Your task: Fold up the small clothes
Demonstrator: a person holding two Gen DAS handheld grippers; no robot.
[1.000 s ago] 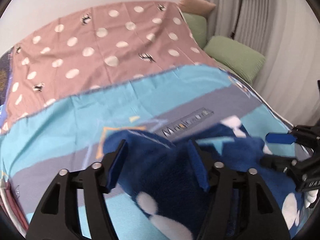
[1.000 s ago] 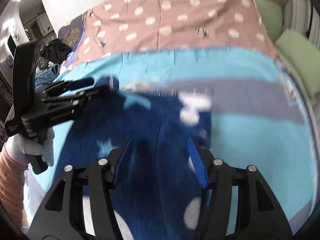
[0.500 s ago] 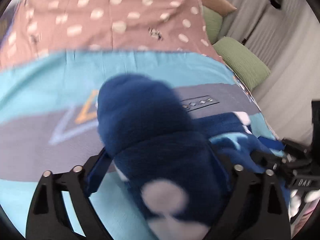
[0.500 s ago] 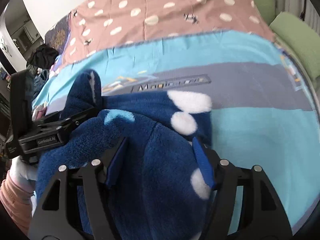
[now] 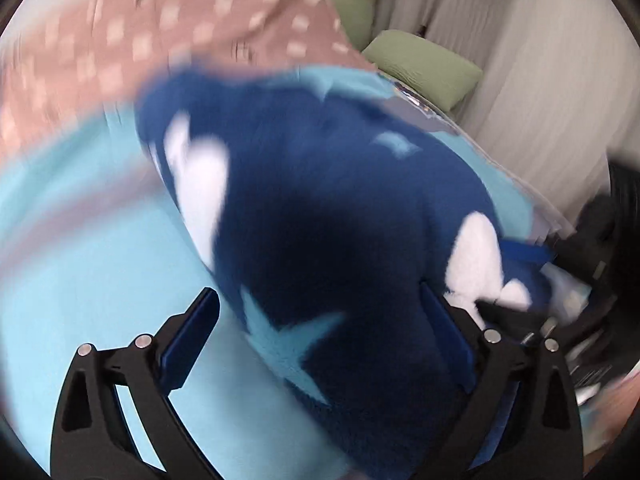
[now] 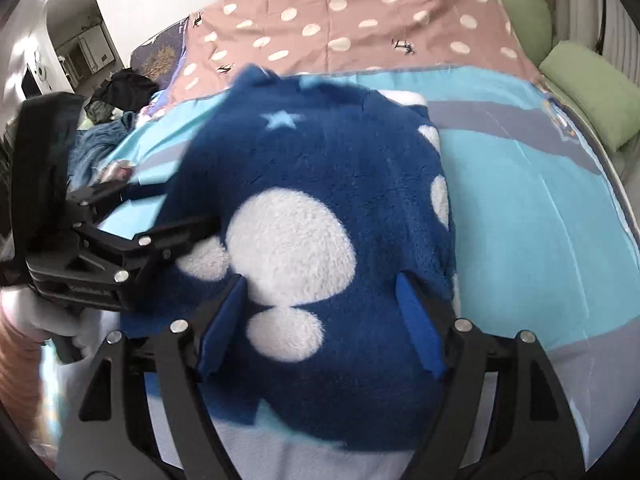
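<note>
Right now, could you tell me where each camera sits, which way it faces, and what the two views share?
Left wrist: on the left gripper, facing down over the blue fleece garment towards the green pillow; jaws opening.
Right wrist: on the right gripper, same way; jaws opening, gloved hand lower left.
Shared: garment, light blue sheet, dotted pink sheet.

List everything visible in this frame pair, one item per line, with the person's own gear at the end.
fleece garment: one, dark blue with white blobs and pale blue stars, on the bed between both grippers
blanket: one, turquoise and grey, under the garment
dotted sheet: one, dusty pink, far half of bed
pillows: two, green, right edge
clothes pile: dark, far left
left gripper: black, blue pads, jaws opening around the garment
right gripper: same, jaws opening
gloved hand: white, holding the left gripper
</note>
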